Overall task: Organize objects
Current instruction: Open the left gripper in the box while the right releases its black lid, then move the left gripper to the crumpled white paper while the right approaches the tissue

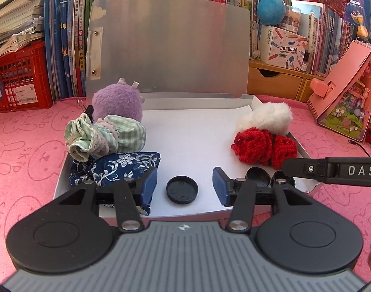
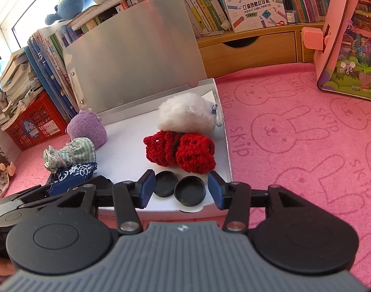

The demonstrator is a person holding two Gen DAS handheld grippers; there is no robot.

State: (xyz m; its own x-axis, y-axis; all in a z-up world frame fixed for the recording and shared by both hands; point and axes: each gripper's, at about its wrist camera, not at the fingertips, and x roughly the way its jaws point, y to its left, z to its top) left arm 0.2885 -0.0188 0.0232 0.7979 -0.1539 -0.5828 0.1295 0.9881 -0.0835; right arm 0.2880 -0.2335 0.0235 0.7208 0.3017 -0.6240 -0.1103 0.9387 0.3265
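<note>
Pretty much everything's been packed into the open box (image 1: 304,150) already: plush toys, pouches, black caps. Both the left claw (image 1: 185,187) and right claw (image 2: 180,187) are spread and empty, so only the lid's left to be shut, probably.

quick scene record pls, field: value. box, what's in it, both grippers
box: white box, lid up, on pink mat
left side: purple plush, green checked pouch, blue floral pouch
right side: white plush, red knit items
front: three black caps; one apart, two side by side
left hand-held gripper: open, around the lone cap
right hand-held gripper: open, around the pair
</note>
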